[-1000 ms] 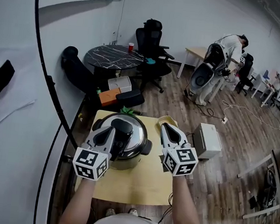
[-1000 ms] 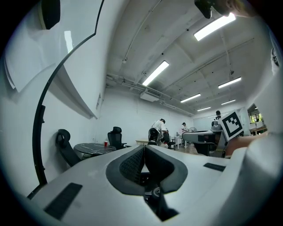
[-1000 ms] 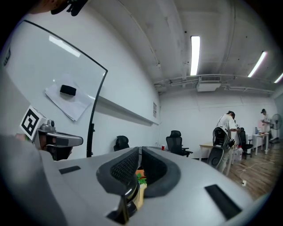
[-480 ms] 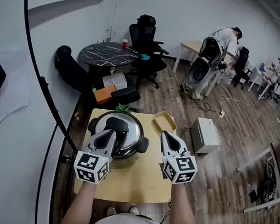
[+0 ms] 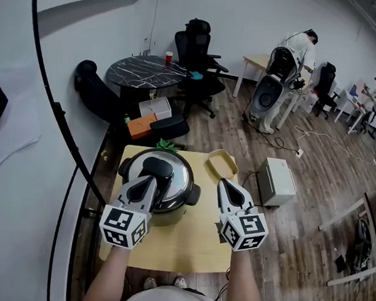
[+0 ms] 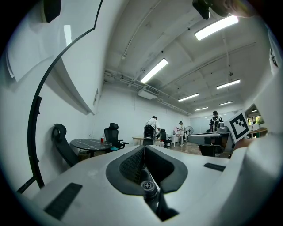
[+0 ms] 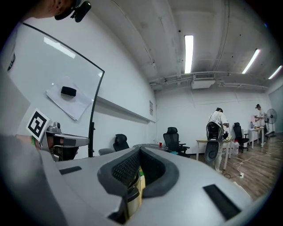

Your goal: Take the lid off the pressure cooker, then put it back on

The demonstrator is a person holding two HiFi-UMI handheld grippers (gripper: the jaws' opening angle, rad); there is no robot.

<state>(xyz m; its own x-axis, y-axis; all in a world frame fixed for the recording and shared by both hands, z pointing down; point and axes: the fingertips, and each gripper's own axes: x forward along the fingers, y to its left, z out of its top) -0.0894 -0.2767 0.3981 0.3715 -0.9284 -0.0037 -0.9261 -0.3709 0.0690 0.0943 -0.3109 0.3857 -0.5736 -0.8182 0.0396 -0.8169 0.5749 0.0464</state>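
Pressure cooker sits on the small wooden tabletop, toward the far-left corner, w/ its body close to the left edge. Lid is on the pot, black handle running across the top; side handles stick out left & right.

Left gripper is over the near-left part of the lid, tip at the black handle. Can't tell if it touches. In the left gripper view its jaws are pressed together at the tips, nothing pinched; a small round metal part shows low in the gap behind them.

Right gripper hangs over bare tabletop just right of the cooker, apart from it, nearer the right edge. Right gripper view: jaws also pressed together, nothing held; a bit of the pot & yellowish wood shows through the gap.

Both point away from the person, roughly level.

Beige tray lies at the far-right corner. Sth green pokes up at the far edge behind the cooker; too small to tell what. White box on the floor, off the right edge.
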